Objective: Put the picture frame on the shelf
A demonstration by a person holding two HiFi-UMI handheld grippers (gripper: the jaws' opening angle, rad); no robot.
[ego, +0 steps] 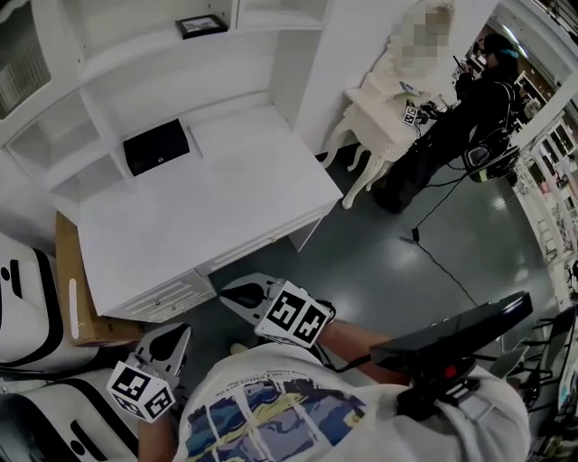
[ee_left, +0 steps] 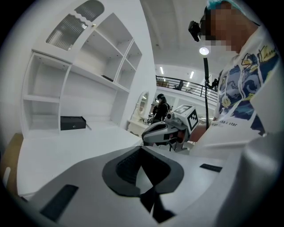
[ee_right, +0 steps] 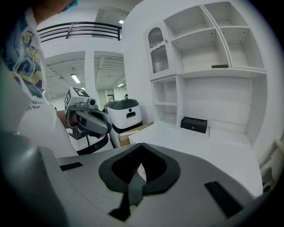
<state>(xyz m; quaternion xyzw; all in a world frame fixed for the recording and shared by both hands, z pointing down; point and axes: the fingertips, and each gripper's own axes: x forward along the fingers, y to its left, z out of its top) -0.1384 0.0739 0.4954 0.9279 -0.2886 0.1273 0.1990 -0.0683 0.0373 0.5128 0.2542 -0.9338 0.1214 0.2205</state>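
Left gripper (ego: 173, 334) and right gripper (ego: 230, 296) closed, empty; head view alone shows picture frame (ego: 200, 25) flat on shelf (ego: 135, 50).

Pretty sure this is a staged home set inside a big showroom hall: white built-in shelf unit (ego: 135, 50) over a white tabletop (ego: 217, 207), glossy grey floor (ego: 433, 298), black mezzanine railing (ee_right: 82, 30), ceiling strip lights (ee_right: 75, 79).

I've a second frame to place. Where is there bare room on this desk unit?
The desktop is bare in front and right of the black box; the shelf left of the picture frame is bare too. Nowhere crowded.
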